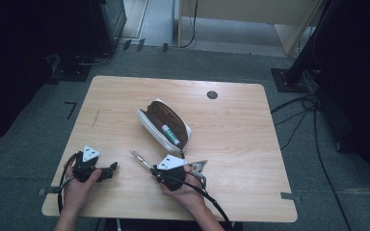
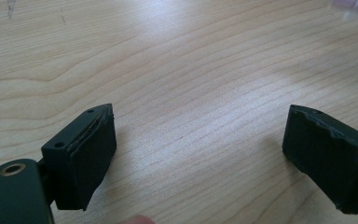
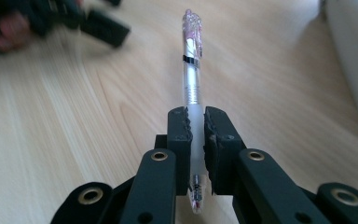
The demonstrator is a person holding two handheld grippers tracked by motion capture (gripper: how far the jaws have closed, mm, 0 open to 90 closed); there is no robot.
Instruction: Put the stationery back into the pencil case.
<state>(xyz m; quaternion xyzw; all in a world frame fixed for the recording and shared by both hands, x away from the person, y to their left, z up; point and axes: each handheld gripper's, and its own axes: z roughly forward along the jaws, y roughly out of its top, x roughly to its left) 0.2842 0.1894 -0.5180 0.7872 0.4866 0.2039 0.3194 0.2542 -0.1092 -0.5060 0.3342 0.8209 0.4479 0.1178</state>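
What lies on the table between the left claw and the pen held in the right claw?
Nothing: in the high view, bare wood of the table separates the open left claw from the pen clamped in the right claw.

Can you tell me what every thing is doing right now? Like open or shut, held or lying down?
Pencil case: unzipped, open, lying on the table.
Green and white tube: lying inside the open pencil case.
Pen: held by its grip end, sticking out ahead of the claw.
Right claw: shut on the pen.
Left claw: open, nothing between its jaws, low over the table.
Table: wooden, bearing the pencil case.
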